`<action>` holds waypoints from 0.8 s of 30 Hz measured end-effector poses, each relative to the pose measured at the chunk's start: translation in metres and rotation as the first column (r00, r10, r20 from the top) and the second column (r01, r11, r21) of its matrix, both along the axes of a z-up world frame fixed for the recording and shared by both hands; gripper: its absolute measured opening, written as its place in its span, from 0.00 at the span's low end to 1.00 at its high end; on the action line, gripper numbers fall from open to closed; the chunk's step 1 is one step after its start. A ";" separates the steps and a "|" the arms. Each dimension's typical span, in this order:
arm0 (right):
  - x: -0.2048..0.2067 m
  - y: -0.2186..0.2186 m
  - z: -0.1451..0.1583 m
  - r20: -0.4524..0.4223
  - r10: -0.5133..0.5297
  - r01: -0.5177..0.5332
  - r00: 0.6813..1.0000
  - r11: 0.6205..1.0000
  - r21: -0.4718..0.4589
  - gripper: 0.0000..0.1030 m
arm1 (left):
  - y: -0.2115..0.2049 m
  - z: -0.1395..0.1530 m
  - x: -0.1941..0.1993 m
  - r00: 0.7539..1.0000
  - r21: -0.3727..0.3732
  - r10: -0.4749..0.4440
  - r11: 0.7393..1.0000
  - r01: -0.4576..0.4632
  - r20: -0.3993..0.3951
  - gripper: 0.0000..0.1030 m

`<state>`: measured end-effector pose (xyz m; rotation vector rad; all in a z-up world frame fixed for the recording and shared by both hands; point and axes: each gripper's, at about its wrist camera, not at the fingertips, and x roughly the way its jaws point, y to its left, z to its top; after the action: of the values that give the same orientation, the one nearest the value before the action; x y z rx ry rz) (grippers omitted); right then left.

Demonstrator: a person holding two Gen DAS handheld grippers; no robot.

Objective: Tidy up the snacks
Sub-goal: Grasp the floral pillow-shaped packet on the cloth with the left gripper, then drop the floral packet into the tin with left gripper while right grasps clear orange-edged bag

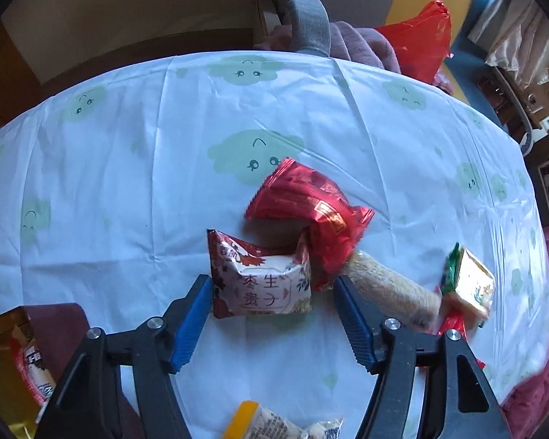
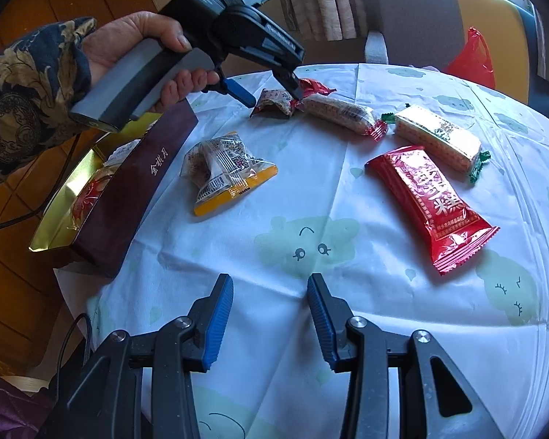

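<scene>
Left gripper (image 1: 272, 285) being held half-open astride white date packet (image 1: 263, 281), pads not pressing; packet lying crosswise between fingers. Right gripper (image 2: 271, 292) being held part-open, empty.

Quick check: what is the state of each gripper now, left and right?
Left gripper: open, jaws either side of the red-and-white snack packet, not yet pressing it.
Right gripper: open, holding nothing, above the tablecloth.

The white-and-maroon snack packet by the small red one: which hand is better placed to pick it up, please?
Left. The left gripper already straddles the white-and-maroon packet, jaws open. The right gripper hangs open over bare tablecloth, well short of it.
</scene>
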<state>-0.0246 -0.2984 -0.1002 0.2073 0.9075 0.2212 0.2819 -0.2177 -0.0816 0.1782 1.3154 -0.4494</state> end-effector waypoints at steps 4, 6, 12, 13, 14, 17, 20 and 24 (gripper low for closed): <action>0.000 0.000 0.000 0.002 0.006 -0.006 1.000 1.000 -0.010 0.42 | 0.004 -0.003 -0.006 0.999 0.014 -0.012 1.000 0.011 0.048 0.44; 0.000 0.001 0.000 0.003 0.008 -0.008 1.000 1.000 -0.016 0.42 | 0.008 -0.002 -0.015 0.998 -0.006 -0.020 1.000 0.021 0.052 0.41; 0.000 0.002 0.001 -0.003 0.005 -0.005 1.000 1.000 -0.023 0.42 | 0.035 0.023 -0.056 0.992 -0.062 -0.031 0.997 0.039 0.121 0.40; 0.001 0.002 0.001 -0.006 0.004 -0.004 1.000 1.000 -0.023 0.42 | 0.042 0.031 -0.067 0.989 -0.066 -0.041 0.997 0.051 0.142 0.40; 0.001 0.002 0.001 -0.011 0.003 -0.004 1.000 1.000 -0.025 0.42 | 0.046 0.036 -0.075 0.987 -0.074 -0.042 0.996 0.054 0.155 0.40; 0.005 0.004 0.003 -0.022 0.010 -0.011 1.000 0.999 -0.042 0.42 | 0.068 0.058 -0.098 0.982 -0.129 -0.027 0.990 0.051 0.188 0.40; 0.014 0.006 0.012 -0.012 0.027 -0.028 1.000 0.999 -0.033 0.42 | 0.089 0.073 -0.114 0.977 -0.177 0.012 0.984 0.026 0.211 0.41; 0.034 0.019 0.041 0.090 0.101 -0.101 0.991 0.995 -0.010 0.56 | 0.115 0.090 -0.140 0.965 -0.220 0.051 0.975 0.007 0.257 0.41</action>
<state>0.0091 -0.2796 -0.0594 0.1453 0.8292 0.3194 0.1421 -0.1028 0.0085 0.0358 0.9999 -0.5299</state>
